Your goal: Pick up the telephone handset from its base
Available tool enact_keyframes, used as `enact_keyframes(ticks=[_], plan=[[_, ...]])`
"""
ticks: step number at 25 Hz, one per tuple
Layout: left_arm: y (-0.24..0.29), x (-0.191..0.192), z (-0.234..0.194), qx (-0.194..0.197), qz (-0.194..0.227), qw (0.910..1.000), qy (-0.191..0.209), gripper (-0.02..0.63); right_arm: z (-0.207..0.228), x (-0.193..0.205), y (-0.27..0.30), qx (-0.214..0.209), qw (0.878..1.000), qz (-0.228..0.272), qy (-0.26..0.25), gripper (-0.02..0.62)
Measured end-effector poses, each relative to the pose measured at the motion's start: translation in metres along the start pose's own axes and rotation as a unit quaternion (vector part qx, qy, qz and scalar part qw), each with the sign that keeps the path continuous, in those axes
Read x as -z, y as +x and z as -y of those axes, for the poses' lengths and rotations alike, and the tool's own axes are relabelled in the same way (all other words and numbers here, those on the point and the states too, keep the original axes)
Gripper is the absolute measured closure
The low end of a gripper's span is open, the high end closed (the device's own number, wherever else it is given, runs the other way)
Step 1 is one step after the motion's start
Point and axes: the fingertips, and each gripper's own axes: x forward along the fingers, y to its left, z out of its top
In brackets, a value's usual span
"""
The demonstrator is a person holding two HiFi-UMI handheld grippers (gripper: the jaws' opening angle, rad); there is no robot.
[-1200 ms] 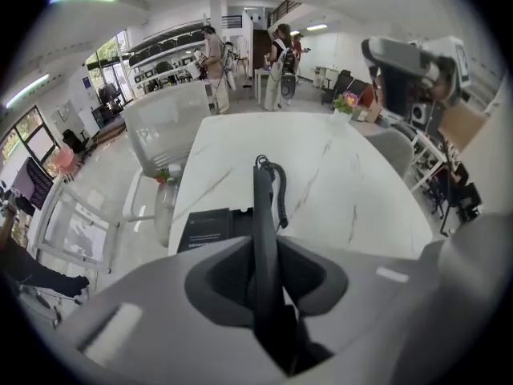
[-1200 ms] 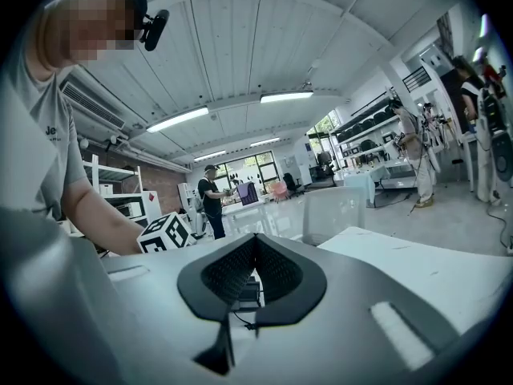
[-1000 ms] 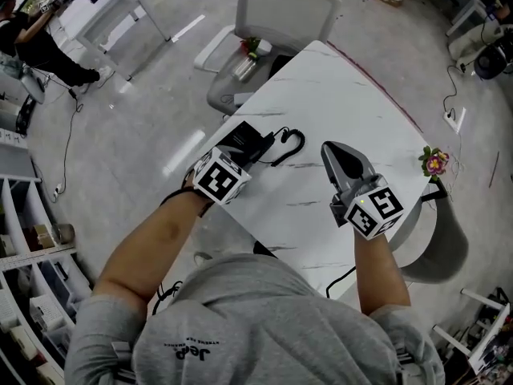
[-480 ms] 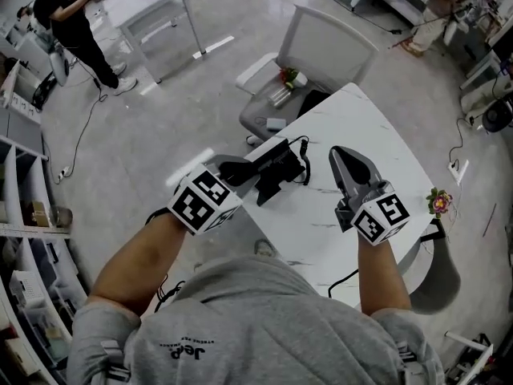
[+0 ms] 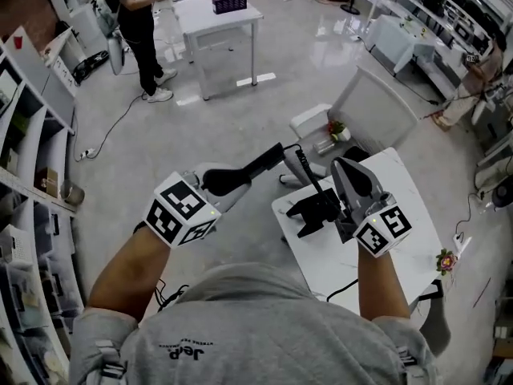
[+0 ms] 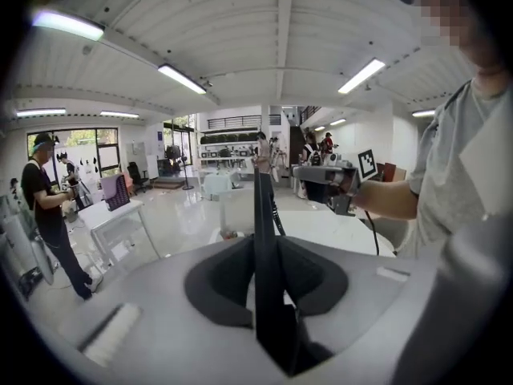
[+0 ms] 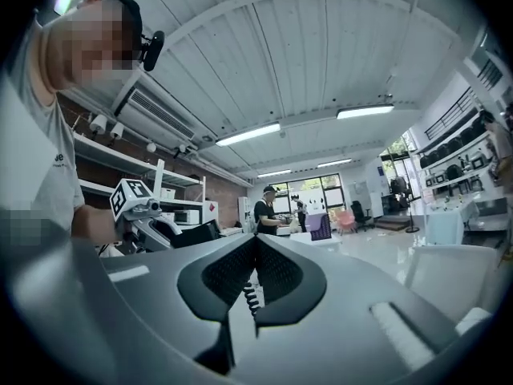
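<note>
We saw the left tool pinching the handset by one end. The handset was lifted clear of its base and held out past the left edge of the bench, near the middle of the frame. The right tool was pressed together on nothing, just right of the base. The coiled cord ran from the handset's far end down to the base and looked nearly straight. Our main worry was that cord: the base sat close to the bench's left edge with nothing pinning it, so any further pull could drag or tip it off. We also judged the grip weak, since a long handset pinched at one end could swing or slide out. The right tool was near enough to the cord to snag it
</note>
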Motion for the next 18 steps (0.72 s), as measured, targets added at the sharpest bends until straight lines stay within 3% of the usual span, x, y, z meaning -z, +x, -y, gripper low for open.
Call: enact_keyframes(ticks=[5,9,18], plan=[[-0.094,0.008,-0.037,-0.047,0.05,0.9964,-0.049,0.469,-0.064,-0.019,0.06,-0.067,0.998,0.001,-0.008,0.591],[-0.165,0.025,-0.052,-0.078,0.095,0.9881,-0.093,0.469,-0.116,-0.028,0.094,-0.118,0.993,0.002,-0.008,0.591],[-0.27,0.083,-0.055,-0.124,0.199,0.9543,-0.185,0.471,-0.199,-0.035,0.153,-0.208,0.978,0.008,-0.003,0.591]])
